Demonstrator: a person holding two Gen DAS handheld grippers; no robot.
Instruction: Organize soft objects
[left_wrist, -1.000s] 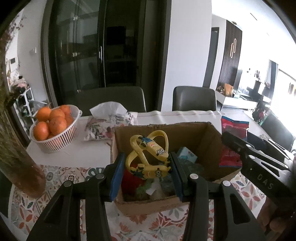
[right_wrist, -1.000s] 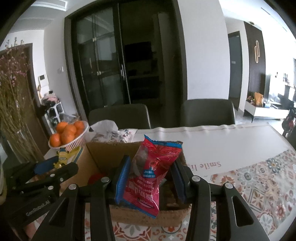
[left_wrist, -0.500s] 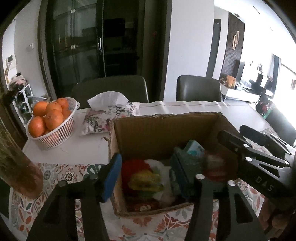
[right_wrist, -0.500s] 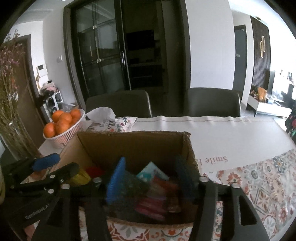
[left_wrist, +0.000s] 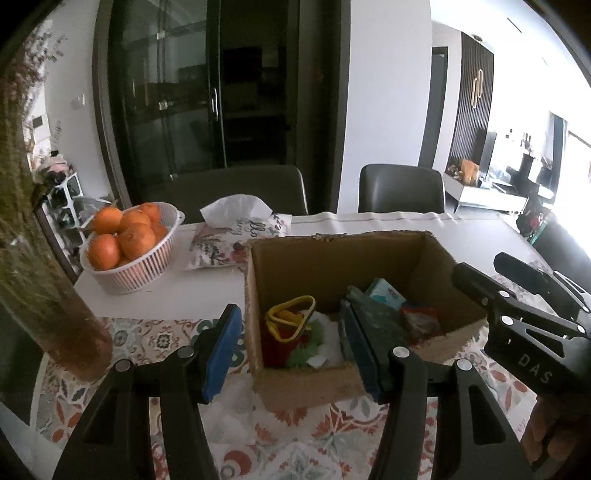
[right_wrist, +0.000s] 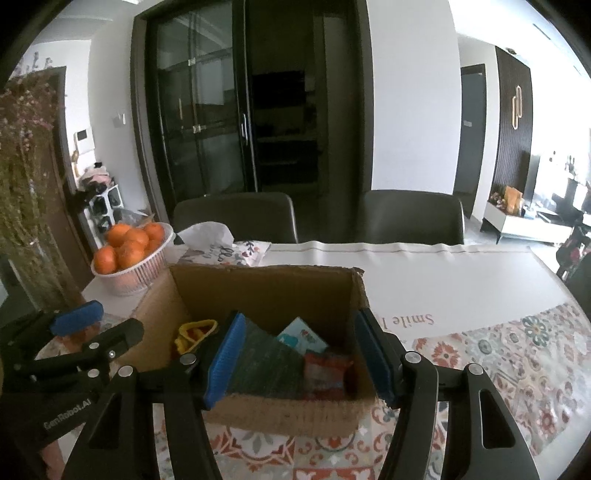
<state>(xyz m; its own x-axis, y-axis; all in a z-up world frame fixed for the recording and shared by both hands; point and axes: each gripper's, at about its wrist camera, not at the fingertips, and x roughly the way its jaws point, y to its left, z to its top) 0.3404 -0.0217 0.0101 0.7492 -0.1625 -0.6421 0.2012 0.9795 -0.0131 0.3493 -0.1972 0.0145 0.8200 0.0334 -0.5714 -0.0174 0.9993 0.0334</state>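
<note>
Both claws hang empty with jaws apart over the cardboard box (left_wrist: 332, 258) on the tabletop (right_wrist: 443, 273): the left claw (left_wrist: 291, 350) above the yellow toy (left_wrist: 291, 317), the right claw (right_wrist: 299, 358) above the red packet (right_wrist: 325, 369) inside

Both tongs angled downward, side by side. Left tongs (left_wrist: 291, 347): jaws parted, blue pads bare, gripping nothing. Right tongs (right_wrist: 299, 354): jaws parted, 2 blue pads bare, gripping nothing. A hand (left_wrist: 550, 428) shows beneath the right tongs' body at lower right.
</note>
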